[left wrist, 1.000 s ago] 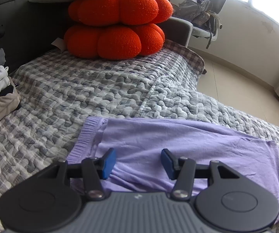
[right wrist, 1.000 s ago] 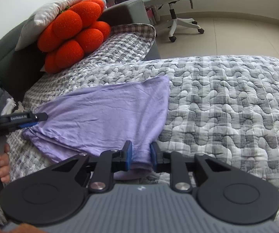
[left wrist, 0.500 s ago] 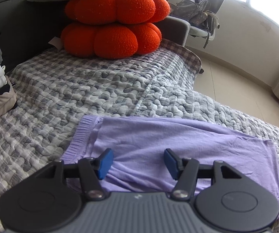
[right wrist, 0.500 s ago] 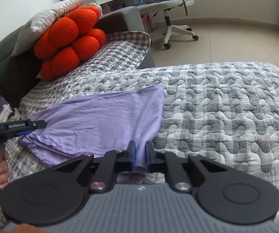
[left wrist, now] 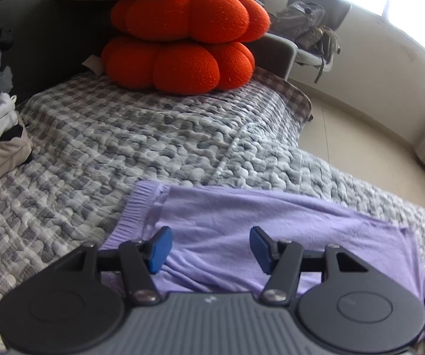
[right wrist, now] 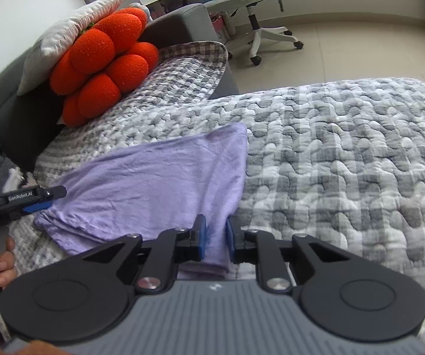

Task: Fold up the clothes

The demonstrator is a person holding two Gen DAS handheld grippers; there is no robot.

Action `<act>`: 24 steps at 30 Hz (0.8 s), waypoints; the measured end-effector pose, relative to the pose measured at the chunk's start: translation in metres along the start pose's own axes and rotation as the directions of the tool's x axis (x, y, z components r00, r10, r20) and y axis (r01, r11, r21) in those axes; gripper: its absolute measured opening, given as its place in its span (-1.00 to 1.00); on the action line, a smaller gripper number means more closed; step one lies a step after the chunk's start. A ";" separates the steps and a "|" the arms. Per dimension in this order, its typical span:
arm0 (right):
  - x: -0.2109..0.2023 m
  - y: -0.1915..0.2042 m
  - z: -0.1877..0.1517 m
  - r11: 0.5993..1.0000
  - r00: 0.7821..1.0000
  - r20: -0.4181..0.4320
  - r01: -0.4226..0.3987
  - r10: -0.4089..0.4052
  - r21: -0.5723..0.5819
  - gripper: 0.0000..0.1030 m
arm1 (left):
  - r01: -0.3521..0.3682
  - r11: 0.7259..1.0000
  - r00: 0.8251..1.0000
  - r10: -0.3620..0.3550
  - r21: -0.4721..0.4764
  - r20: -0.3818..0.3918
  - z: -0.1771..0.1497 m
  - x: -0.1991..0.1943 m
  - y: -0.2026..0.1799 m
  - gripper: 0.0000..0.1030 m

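Purple garment (right wrist: 153,183) lies part-folded on the bed quilt (right wrist: 345,153); left gripper (left wrist: 211,245) fingers gape empty over the waistband end, right gripper (right wrist: 216,238) fingers are opening around a corner, so that corner may slip and undo the fold.

I see a grey-and-white checked quilt (left wrist: 159,136) covering the bed. Two orange pumpkin cushions (left wrist: 182,41) are stacked against the grey headboard (left wrist: 49,47), with a white pillow (right wrist: 73,32) on top. A white office chair (right wrist: 259,14) stands on the tiled floor (right wrist: 345,50).
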State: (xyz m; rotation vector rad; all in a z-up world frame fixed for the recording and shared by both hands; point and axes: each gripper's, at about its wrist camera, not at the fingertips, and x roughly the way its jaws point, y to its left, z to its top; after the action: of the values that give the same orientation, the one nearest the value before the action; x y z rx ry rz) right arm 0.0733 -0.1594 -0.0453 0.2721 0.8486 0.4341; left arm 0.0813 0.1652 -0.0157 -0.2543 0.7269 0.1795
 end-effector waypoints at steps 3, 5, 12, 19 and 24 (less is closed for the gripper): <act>0.010 -0.009 0.013 1.000 1.000 -0.001 -0.008 0.008 0.025 -0.54 | 0.006 1.000 1.000 -0.006 -0.009 0.005 0.000 -0.003 0.003 0.16; 0.021 -0.011 0.022 1.000 1.000 -0.004 -0.010 0.010 0.020 -0.54 | 0.007 1.000 1.000 -0.007 -0.013 0.005 0.000 -0.004 0.004 0.16; 0.045 -0.011 0.041 0.999 1.000 0.029 0.013 -0.012 -0.037 -0.77 | 0.026 0.994 1.000 -0.025 -0.101 0.009 0.009 -0.006 0.027 0.16; 0.060 -0.016 0.055 0.999 0.998 0.055 0.010 -0.008 -0.043 -0.80 | 0.007 0.982 1.000 -0.006 -0.188 0.005 0.015 -0.002 0.055 0.16; 0.060 -0.013 0.054 0.997 0.997 0.072 0.035 -0.030 -0.066 -0.91 | 0.002 0.981 1.000 -0.002 -0.193 0.001 0.015 0.001 0.056 0.16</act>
State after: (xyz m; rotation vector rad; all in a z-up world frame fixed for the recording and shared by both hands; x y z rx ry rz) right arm 0.1531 -0.1456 -0.0554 0.2101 0.7668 0.4193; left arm 0.0781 0.2233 -0.0149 -0.4399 0.7094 0.2489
